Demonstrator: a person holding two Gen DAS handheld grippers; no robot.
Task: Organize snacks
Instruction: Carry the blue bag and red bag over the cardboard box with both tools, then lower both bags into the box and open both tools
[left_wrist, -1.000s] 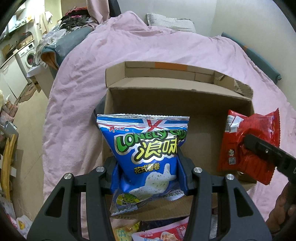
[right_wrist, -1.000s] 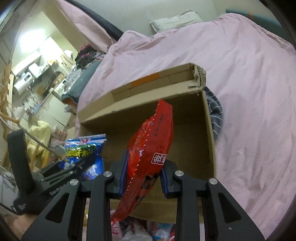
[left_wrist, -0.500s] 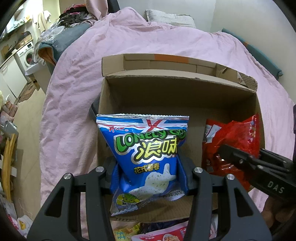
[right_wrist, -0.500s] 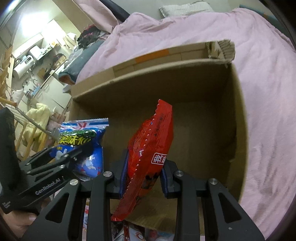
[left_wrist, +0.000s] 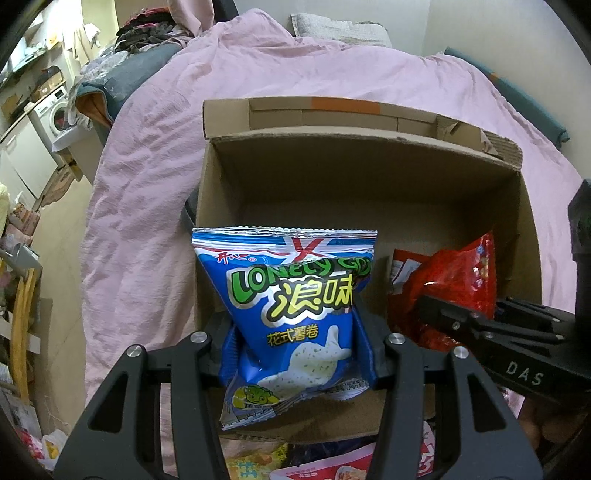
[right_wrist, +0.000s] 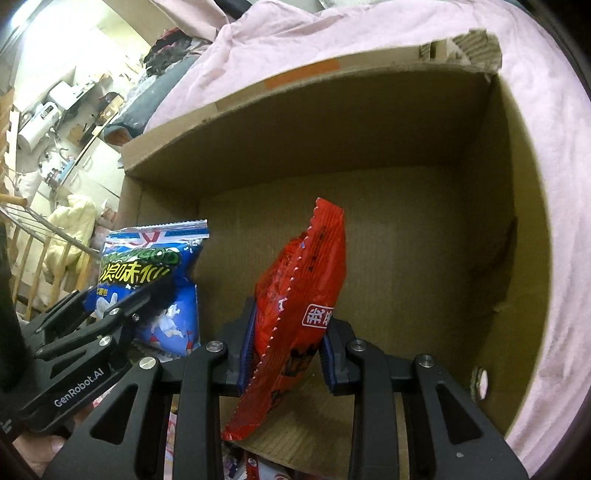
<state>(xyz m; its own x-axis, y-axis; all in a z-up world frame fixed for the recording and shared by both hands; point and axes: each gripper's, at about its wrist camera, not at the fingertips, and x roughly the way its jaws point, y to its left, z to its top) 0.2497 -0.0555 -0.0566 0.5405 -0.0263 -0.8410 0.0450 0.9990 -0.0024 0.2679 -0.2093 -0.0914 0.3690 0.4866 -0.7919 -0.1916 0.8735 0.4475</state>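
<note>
Two snack bags, both held over the open box.

I pinched the blue chip bag (left_wrist: 295, 317) in my left gripper (left_wrist: 297, 349) – it stood upright at the box's near left side. My right gripper (right_wrist: 286, 356) squeezed the red snack bag (right_wrist: 299, 310) edge-on, tilted, inside the cardboard box (right_wrist: 388, 155) near its bottom. The box sat on a pink blanket (left_wrist: 155, 155) on the bed – more snack packs (left_wrist: 317, 465) lay just in front of it.
</note>
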